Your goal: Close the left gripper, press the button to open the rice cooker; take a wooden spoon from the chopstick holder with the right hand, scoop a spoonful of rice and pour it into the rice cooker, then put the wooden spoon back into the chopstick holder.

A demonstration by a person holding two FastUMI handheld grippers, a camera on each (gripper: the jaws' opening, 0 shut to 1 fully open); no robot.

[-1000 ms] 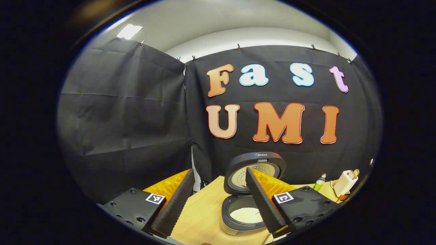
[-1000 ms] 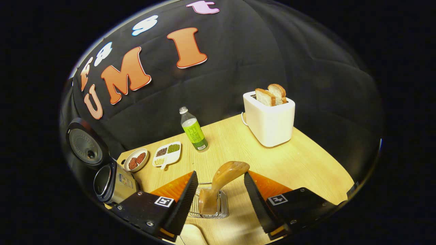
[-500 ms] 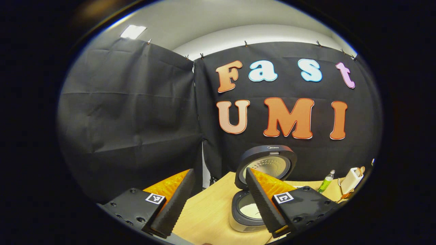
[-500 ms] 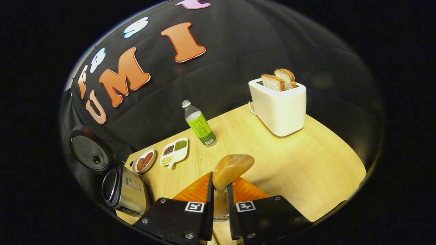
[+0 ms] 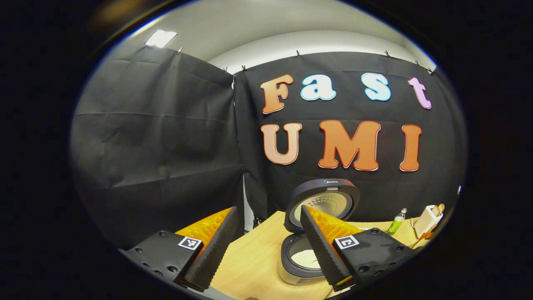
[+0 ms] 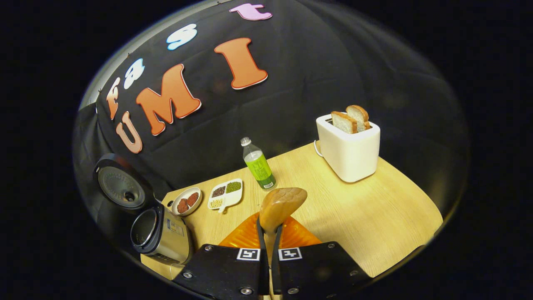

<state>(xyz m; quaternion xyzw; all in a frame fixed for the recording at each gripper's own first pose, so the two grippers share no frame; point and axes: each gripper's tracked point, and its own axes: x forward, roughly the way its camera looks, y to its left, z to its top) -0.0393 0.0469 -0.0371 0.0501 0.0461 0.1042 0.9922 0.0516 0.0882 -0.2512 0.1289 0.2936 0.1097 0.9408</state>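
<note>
Over on the left of the right gripper view, the rice cooker (image 6: 160, 235) sits near the table (image 6: 374, 221) edge with its lid up, down-left of the right tongs (image 6: 269, 233). Those tongs are pinched tight on the wooden spoon (image 6: 280, 205), handle running up between the fingers, bowl topmost. So the right hand's clearly nearer. The left tongs (image 5: 266, 241) hang wide open and empty, facing the cooker. Light wood table, black cloth behind.

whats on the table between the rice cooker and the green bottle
In the right gripper view, a small round dish and a divided dish lie between the rice cooker and the green bottle.
</note>
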